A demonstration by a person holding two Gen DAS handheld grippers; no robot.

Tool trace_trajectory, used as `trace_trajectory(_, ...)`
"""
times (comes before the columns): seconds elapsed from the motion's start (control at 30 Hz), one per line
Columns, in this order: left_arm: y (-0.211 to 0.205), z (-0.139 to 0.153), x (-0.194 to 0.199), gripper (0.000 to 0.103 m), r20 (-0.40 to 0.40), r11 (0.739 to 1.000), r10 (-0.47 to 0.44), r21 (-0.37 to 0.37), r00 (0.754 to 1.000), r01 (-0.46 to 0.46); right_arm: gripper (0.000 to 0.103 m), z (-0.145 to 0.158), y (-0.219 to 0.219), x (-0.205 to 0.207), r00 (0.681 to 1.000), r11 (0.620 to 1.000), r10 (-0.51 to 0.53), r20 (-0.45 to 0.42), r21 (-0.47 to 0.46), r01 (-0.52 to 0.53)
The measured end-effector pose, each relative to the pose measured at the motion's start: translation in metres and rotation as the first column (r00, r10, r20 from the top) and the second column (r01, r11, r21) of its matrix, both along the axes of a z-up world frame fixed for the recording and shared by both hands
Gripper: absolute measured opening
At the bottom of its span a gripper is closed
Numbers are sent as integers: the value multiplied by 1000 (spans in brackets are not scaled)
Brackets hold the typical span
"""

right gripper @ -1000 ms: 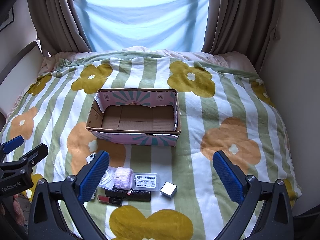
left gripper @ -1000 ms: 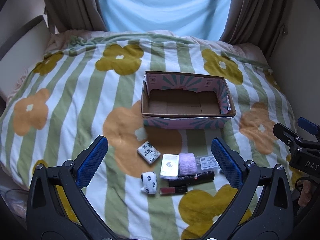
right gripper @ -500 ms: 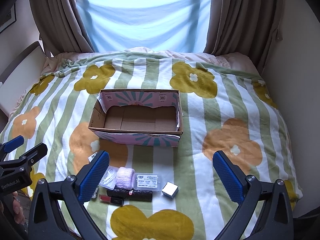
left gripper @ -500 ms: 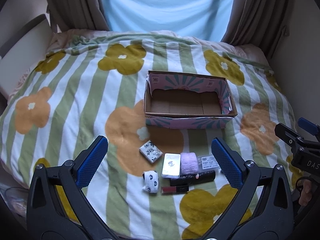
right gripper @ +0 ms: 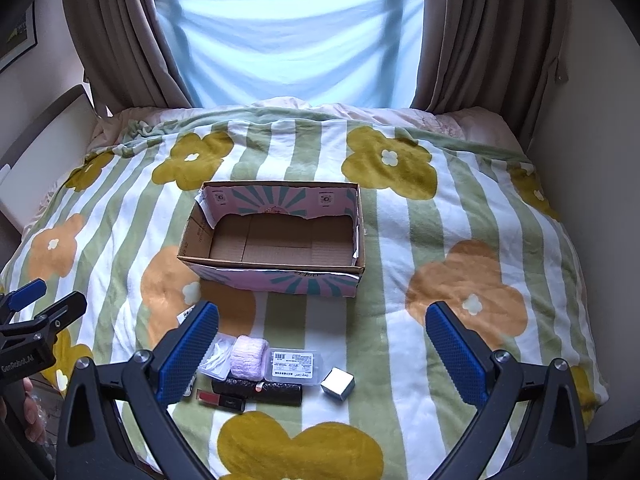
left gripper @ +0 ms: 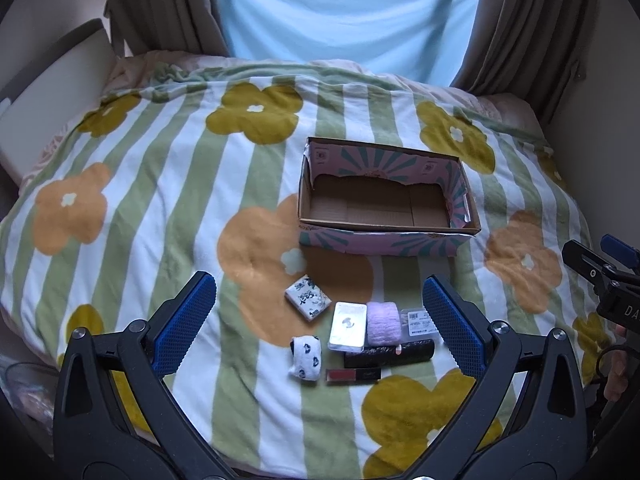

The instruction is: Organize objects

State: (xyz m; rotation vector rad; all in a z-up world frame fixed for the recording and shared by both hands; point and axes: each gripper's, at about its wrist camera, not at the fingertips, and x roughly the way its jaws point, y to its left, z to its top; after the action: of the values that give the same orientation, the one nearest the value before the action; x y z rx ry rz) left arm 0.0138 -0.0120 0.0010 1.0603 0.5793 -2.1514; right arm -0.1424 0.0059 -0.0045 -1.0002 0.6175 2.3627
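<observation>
An empty cardboard box with pink and teal sides sits on the flowered blanket; it also shows in the right wrist view. In front of it lies a cluster: a patterned square, a silver tin, a pink roll, a labelled clear case, a black tube, a red lipstick and a white patterned roll. A silver cube lies at the cluster's right end. My left gripper hangs open above the cluster. My right gripper is open too, holding nothing.
The blanket covers a bed with a wall on the right and a pale headboard on the left. Brown curtains and a blue sheet hang behind. A hand shows at the lower left.
Both cameras drifted slightly, so the box and cluster sit a little further right in each view. Nothing on the blanket moved, and both grippers stayed open.
</observation>
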Motion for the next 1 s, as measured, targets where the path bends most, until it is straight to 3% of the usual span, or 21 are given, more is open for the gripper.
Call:
trace_trajectory(0.4, 7, -47, 19, 103, 77, 989, 103, 97, 992, -111, 103, -45, -10, -15, 994, 995, 71, 82, -72, -65)
trace_trajectory(1.0, 2, -191, 8, 102, 201, 951, 175, 218, 964, -219, 103, -191, -15, -76, 964, 977, 110, 240, -207, -60)
